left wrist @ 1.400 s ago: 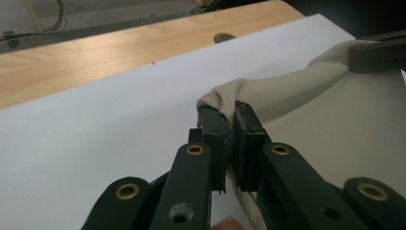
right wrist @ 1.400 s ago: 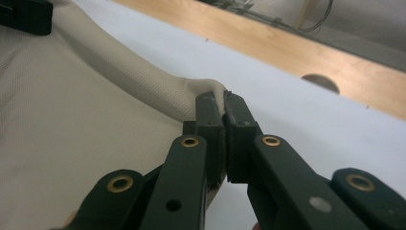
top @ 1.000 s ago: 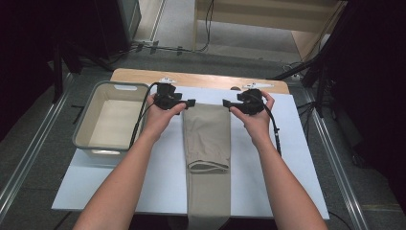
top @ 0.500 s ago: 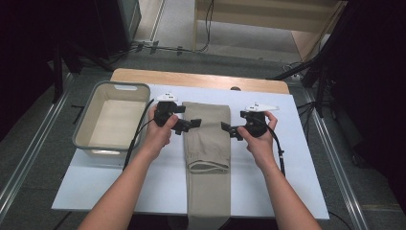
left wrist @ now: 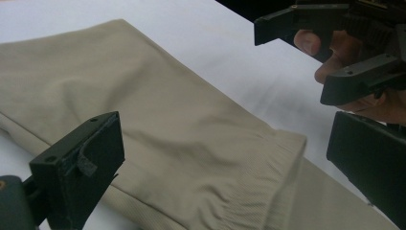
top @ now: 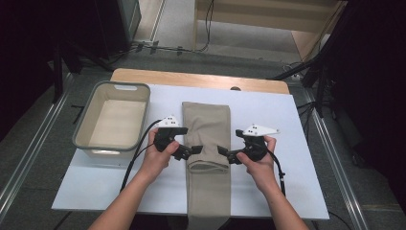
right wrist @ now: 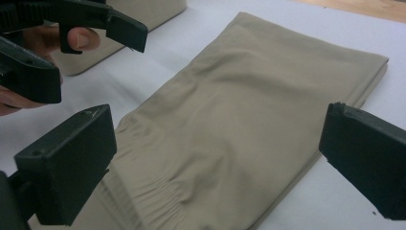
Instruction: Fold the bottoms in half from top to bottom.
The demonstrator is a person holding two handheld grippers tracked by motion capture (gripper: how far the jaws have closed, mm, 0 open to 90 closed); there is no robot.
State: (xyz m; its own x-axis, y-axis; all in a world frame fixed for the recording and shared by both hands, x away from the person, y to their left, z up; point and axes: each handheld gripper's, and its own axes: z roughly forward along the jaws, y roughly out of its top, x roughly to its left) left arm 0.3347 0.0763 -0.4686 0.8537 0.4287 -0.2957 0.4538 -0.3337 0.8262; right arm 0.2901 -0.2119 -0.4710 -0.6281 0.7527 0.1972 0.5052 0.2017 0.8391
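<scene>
Centrally on the white board [top: 297,143] lay a folded pair of beige trousers [top: 207,127], soft matte cloth, its ribbed elastic cuff [top: 208,166] doubled back over the lower layer. Flanking that cuff, the left gripper [top: 194,150] and right gripper [top: 224,152] had empty jaws, just opened wide. Likely risk: a pinch catching one layer only would drag the fold askew. Leftward sat a smooth grey plastic bin [top: 81,129].

Between the matt black plastic fingers [right wrist: 67,163] lie the trousers [top: 206,139] — soft khaki cloth, ribbed at the cuff — on smooth white bench [top: 287,120] sheet.
</scene>
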